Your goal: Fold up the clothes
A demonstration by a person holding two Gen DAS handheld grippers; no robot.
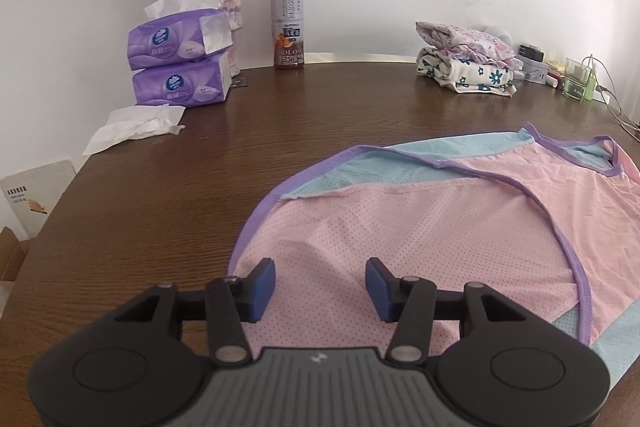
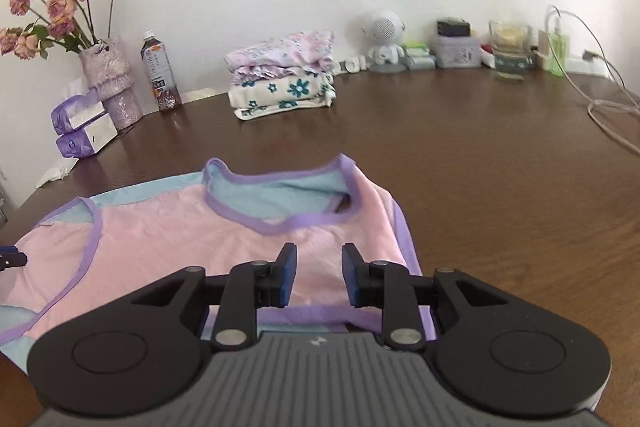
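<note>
A pink mesh vest [image 1: 440, 223] with light blue panels and purple trim lies spread on the brown table [image 1: 280, 115]. My left gripper [image 1: 320, 287] hovers open over its pink left part, nothing between the blue pads. In the right wrist view the same vest [image 2: 168, 227] shows its purple neckline [image 2: 280, 223] ahead. My right gripper [image 2: 319, 273] stands open above the pink cloth just below that neckline. A small piece of the left gripper's finger [image 2: 10, 259] shows at the far left edge.
Folded floral clothes [image 2: 280, 75] are stacked at the back. Two purple tissue packs [image 1: 180, 59], a loose tissue [image 1: 132, 127], a vase of roses [image 2: 108, 79] and a tea bottle [image 1: 288, 23] stand back left. Small containers, a white figure [image 2: 384, 43] and cables [image 2: 608, 115] line the back right.
</note>
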